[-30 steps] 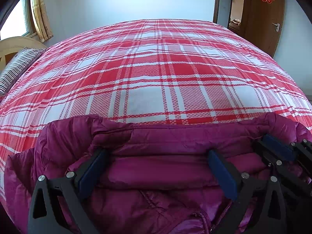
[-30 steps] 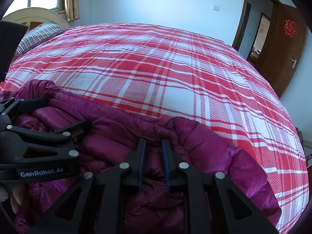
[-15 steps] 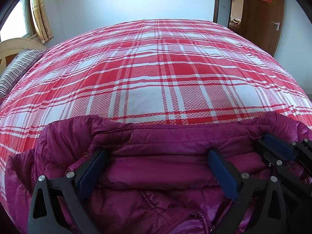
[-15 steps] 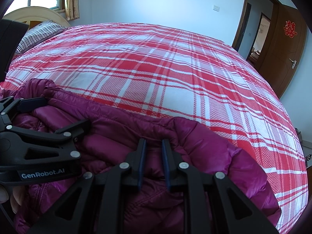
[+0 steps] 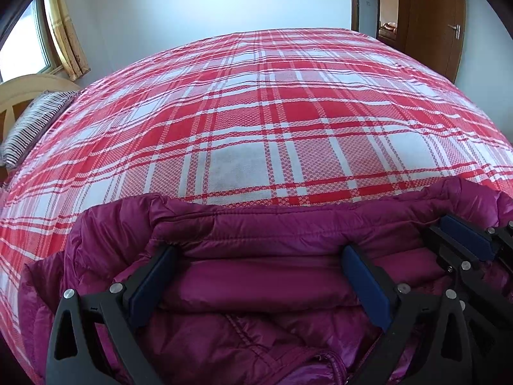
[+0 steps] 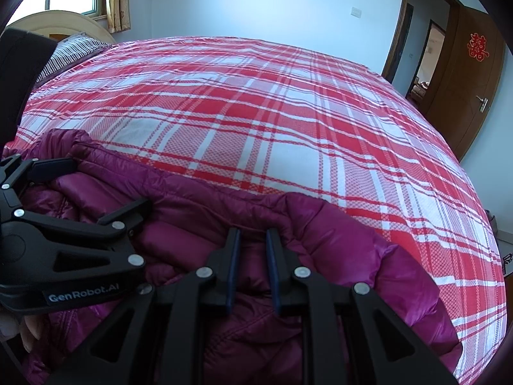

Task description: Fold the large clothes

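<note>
Left claw (image 5: 256, 272) spread; right claw (image 6: 251, 263) pinched.

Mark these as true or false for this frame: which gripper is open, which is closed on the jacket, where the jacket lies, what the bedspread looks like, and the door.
1. The left gripper is wide open, its fingers straddling a padded roll of the purple jacket. True.
2. The right gripper is wide open and clear of the jacket. False: its fingers are nearly together, pinching a fold of jacket near the edge.
3. The jacket lies on a red and white plaid bedspread. True.
4. The bedspread is plain blue. False: it is red and white plaid.
5. The wooden door carries a red decoration. True.
</note>
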Action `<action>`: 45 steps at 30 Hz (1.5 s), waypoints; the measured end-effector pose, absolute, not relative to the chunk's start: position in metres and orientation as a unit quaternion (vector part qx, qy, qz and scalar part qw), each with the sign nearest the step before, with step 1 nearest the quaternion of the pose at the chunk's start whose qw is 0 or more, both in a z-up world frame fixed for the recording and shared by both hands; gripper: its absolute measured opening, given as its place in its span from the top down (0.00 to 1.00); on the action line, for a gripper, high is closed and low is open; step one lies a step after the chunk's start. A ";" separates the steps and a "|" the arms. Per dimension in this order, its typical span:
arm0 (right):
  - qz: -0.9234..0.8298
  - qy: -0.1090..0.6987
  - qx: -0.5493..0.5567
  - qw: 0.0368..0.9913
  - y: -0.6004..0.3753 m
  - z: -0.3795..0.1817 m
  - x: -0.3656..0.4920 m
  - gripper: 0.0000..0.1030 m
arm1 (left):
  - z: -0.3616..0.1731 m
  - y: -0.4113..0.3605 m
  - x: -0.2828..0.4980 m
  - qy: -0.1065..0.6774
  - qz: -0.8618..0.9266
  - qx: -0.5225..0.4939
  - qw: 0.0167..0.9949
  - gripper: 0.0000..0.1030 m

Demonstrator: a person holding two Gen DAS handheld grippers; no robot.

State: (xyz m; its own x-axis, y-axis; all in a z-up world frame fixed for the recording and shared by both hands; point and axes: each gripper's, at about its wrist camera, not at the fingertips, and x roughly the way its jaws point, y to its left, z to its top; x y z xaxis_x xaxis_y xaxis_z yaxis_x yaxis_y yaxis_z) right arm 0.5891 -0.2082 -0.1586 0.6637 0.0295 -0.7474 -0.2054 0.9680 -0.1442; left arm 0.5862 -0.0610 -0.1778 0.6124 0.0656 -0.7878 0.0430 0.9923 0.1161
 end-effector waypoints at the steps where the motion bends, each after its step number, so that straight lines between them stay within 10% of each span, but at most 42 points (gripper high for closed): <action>1: 0.068 0.406 -0.102 0.905 -0.210 -0.157 0.589 0.81 | -0.175 -0.060 0.587 0.444 0.003 0.060 0.894 0.00; 3: 0.083 0.411 -0.098 0.903 -0.215 -0.149 0.586 0.76 | -0.166 -0.056 0.587 0.451 0.001 0.064 0.890 0.01; 7: 0.087 0.383 -0.077 0.916 -0.240 -0.110 0.544 0.26 | -0.110 -0.030 0.555 0.411 -0.019 0.021 0.911 0.01; 14: 0.093 0.421 -0.056 0.900 -0.302 -0.090 0.408 0.25 | -0.052 -0.002 0.415 0.344 -0.067 0.024 0.936 0.01; 32: 0.064 0.480 0.073 0.872 -0.318 -0.141 0.135 0.25 | -0.136 0.071 0.188 0.403 -0.066 -0.044 0.912 0.01; 40: 0.086 0.486 0.108 0.863 -0.309 -0.169 0.127 0.51 | -0.165 0.058 0.159 0.410 -0.061 -0.015 0.910 0.01; 43: 0.087 0.479 0.116 0.866 -0.311 -0.168 0.127 0.78 | -0.169 0.057 0.159 0.406 -0.056 -0.009 0.912 0.02; 45: 0.102 0.473 0.126 0.866 -0.310 -0.163 0.123 0.88 | -0.168 0.055 0.158 0.401 -0.061 -0.004 0.914 0.22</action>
